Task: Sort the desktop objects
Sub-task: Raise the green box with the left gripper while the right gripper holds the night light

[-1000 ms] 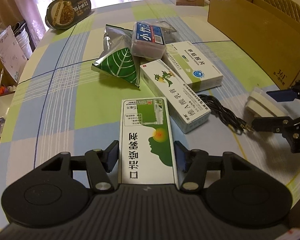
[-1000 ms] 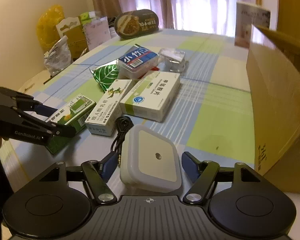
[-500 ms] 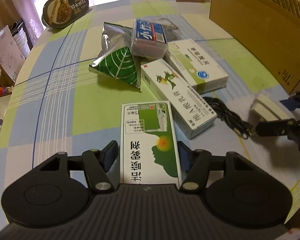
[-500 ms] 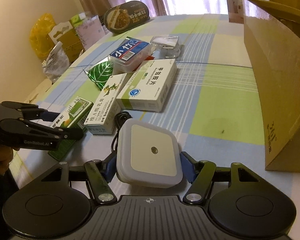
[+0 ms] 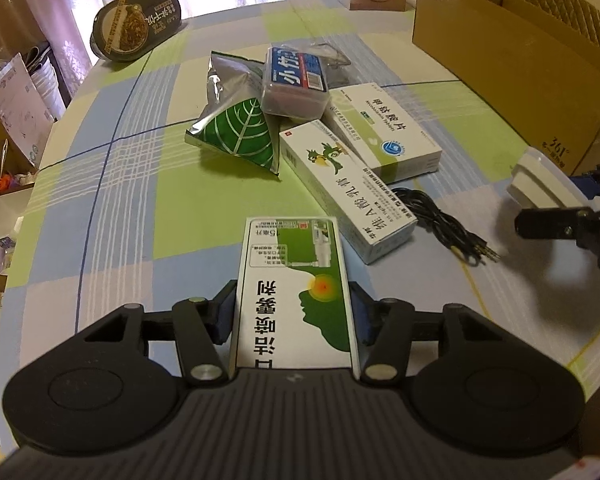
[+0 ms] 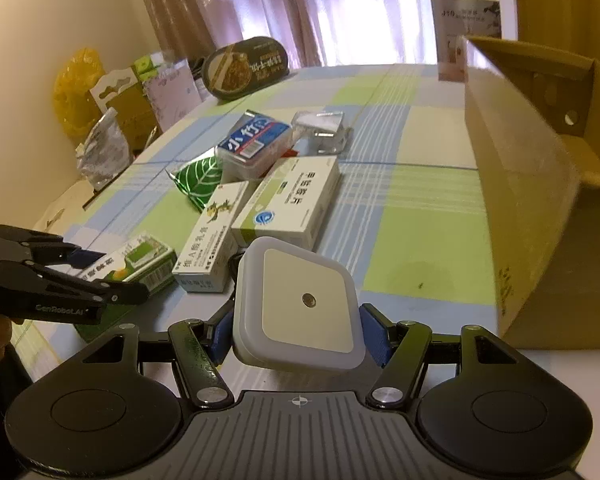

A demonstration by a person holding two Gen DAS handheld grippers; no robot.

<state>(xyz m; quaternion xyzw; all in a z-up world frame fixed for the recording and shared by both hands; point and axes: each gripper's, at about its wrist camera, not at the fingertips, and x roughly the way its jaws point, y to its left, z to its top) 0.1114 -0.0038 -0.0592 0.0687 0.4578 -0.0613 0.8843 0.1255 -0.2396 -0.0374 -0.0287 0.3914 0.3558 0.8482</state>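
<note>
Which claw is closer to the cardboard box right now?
Right. The right claw, shut on the white night light, sits just beside the cardboard box. The left claw, shut on the green medicine box, is farther off, across the black cable.

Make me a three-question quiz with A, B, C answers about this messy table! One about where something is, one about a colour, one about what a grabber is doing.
1. Where does the black cable lie?
A. beside the long white-and-green medicine box
B. inside the cardboard box
C. on the noodle bowl

2. What colour is the leaf-print snack pouch?
A. red
B. green and silver
C. yellow

3. What is the right gripper doing?
A. hanging open
B. shut on a white square night light
C. shut on a pouch

Answers:
1 A: the black cable coils on the tablecloth next to the long medicine box.
2 B: the leaf-print snack pouch is green with silver foil.
3 B: the right gripper has its pads against the white square night light.
</note>
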